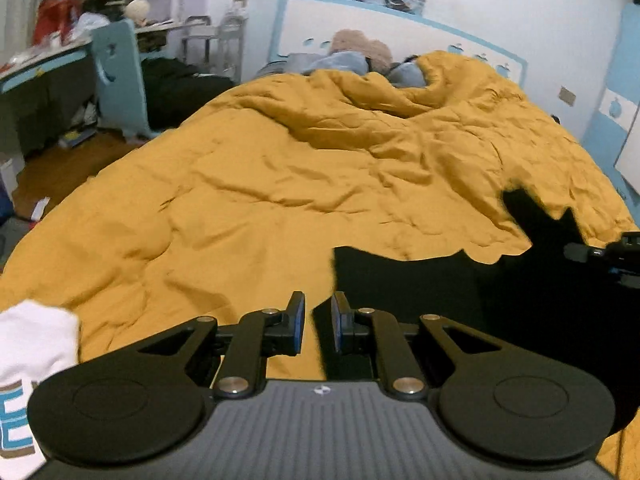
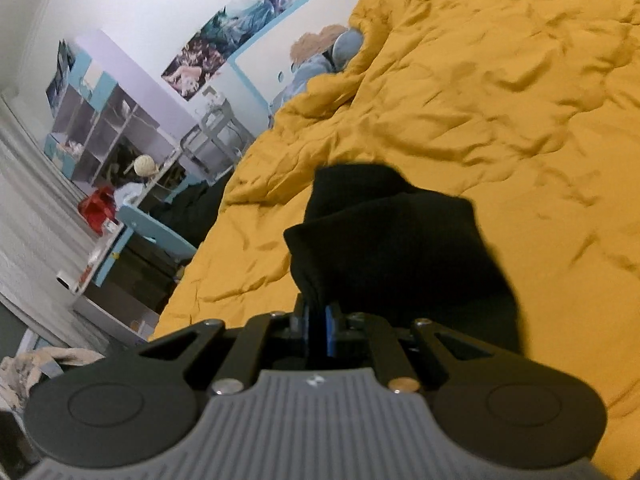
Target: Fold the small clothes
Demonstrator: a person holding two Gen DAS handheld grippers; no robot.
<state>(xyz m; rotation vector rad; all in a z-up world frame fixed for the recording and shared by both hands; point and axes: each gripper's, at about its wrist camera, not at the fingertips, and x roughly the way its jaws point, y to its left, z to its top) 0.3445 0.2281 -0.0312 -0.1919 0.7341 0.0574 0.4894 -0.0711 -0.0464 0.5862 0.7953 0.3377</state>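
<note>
A black garment [image 1: 460, 300] lies on the orange quilt [image 1: 280, 180] at the lower right of the left wrist view. My left gripper [image 1: 319, 320] is open and empty, its jaws a small gap apart, hovering at the garment's left edge. My right gripper [image 2: 319, 316] is shut on the black garment [image 2: 400, 240] and lifts a bunched fold of it above the quilt [image 2: 480, 100]. The right gripper also shows at the right edge of the left wrist view [image 1: 612, 256].
A white garment with blue lettering [image 1: 28, 360] lies at the lower left. Pillows and a plush toy [image 1: 360, 52] sit at the headboard. A blue desk and chair [image 1: 116, 76] stand left of the bed, with clutter on the floor.
</note>
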